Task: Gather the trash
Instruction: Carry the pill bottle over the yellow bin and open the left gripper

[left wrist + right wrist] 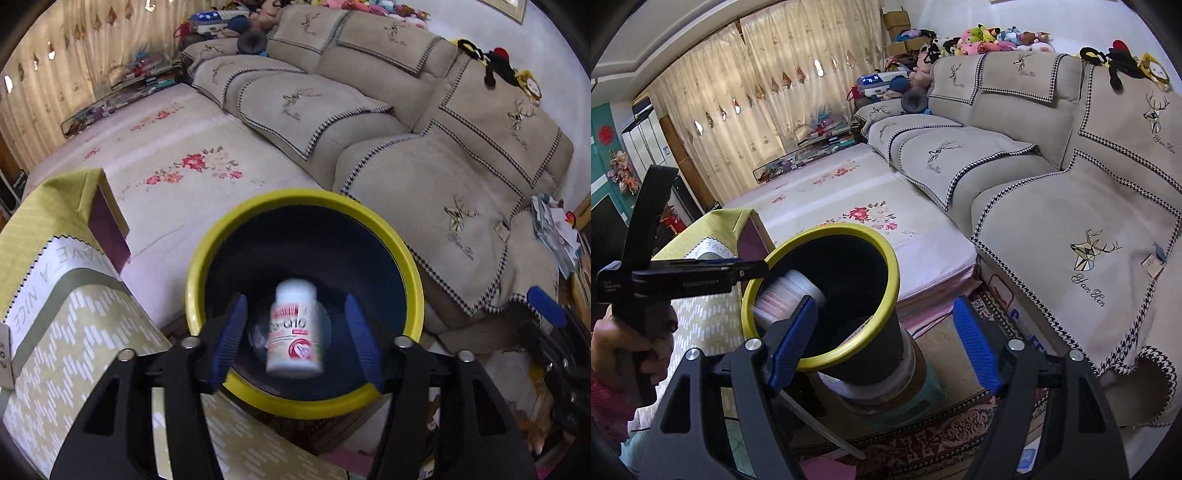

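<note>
A black trash bin with a yellow rim (pixel 303 195) stands below my left gripper (pixel 297 341), and I look straight down into it. A white pill bottle (pixel 295 328) with a red label appears blurred between the blue pads, with a gap on each side, over the bin's mouth. In the right wrist view the same bottle (pixel 786 291) shows at the bin's rim (pixel 827 230), just under the left gripper (pixel 757 266), which a hand holds. My right gripper (pixel 886 343) stands open beside the bin with nothing between its fingers.
The bin sits on a round stool (pixel 905 398) over a patterned rug (pixel 942 435). A box under a green patterned cloth (pixel 74 332) stands to its left. A floral mattress (pixel 849 192) and a beige sofa (pixel 1071 206) lie behind and to the right.
</note>
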The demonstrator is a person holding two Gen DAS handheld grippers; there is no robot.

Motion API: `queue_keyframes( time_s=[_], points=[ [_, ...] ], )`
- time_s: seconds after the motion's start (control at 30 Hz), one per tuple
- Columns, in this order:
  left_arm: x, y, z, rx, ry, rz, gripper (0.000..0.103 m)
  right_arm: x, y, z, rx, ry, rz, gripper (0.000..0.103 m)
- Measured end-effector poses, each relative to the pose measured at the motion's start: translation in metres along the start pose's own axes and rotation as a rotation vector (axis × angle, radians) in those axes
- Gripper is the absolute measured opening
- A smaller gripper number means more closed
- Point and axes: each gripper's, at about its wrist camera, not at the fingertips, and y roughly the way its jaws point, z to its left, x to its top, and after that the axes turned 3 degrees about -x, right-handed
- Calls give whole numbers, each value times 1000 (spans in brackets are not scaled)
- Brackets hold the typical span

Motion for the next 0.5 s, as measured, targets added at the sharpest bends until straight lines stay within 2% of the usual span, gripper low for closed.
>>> queue_keyframes(
  time_s=[0.1, 0.17, 0.27, 0.37, 0.5],
  points=[
    [-9, -36, 5, -9, -6, -50, 66, -2, -2, 5, 8, -9, 0, 73],
    [-21, -75, 10, -9, -17, -108, 80, -4, -2, 12, 20, -17, 6, 73],
    [-49, -141, 16, 8, -41, -221, 93, -9, 0, 28, 50, -36, 19, 73],
    [-83, -198, 29, 55, -67, -307, 98, -16, 0, 53, 89, -79, 37, 73],
    [-134, -264, 59, 136, -154, -395, 98, -28, 0, 92, 148, -153, 62, 73]
  ],
)
